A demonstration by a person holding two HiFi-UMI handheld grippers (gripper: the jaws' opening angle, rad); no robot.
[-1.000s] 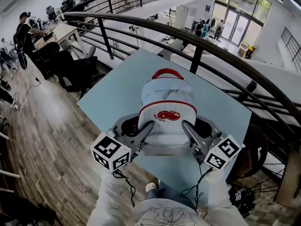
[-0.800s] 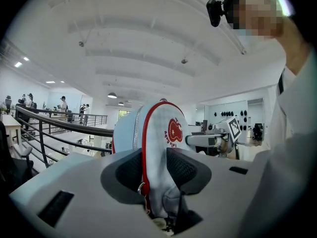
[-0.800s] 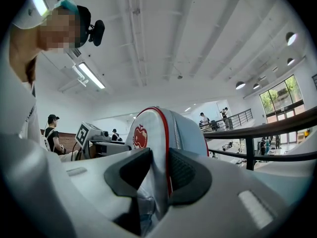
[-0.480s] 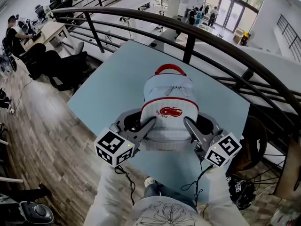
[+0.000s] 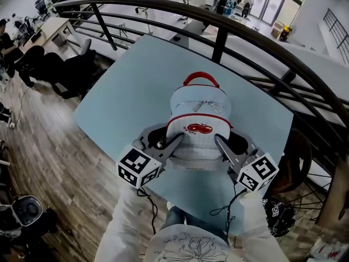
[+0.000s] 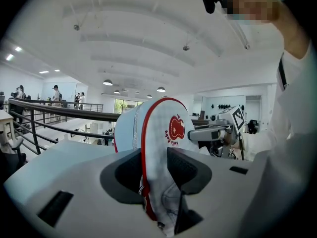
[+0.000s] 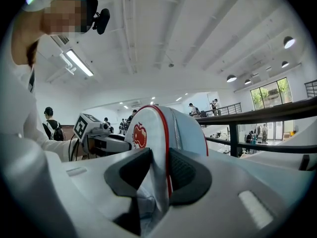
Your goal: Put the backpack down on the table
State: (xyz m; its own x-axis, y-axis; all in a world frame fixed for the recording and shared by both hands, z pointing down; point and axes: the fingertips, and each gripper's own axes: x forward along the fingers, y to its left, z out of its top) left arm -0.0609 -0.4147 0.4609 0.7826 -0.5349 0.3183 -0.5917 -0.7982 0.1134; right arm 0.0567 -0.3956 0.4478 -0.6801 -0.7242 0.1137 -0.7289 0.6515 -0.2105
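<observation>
A small light-blue backpack (image 5: pixel 199 124) with red piping, a red top handle and a red apple logo hangs upright over the pale blue table (image 5: pixel 131 86). My left gripper (image 5: pixel 175 143) is shut on the bag's lower left edge; in the left gripper view the red-piped edge (image 6: pixel 151 182) sits pinched between the dark pads. On the opposite side my right gripper (image 5: pixel 219 144) is shut on the lower right edge, fabric (image 7: pixel 159 182) clamped between its pads. Whether the bag's bottom touches the table is hidden.
A dark curved railing (image 5: pixel 218 23) runs behind the table's far edge. The table's near edge (image 5: pixel 180 192) lies close to the person's body. Wooden floor (image 5: pixel 49 162) and office chairs (image 5: pixel 60 72) lie to the left. A black cable bundle (image 5: pixel 278 220) sits on the floor at right.
Both grippers have come down with the backpack, which sits lower and a bit farther over the table. The grips have not changed.
</observation>
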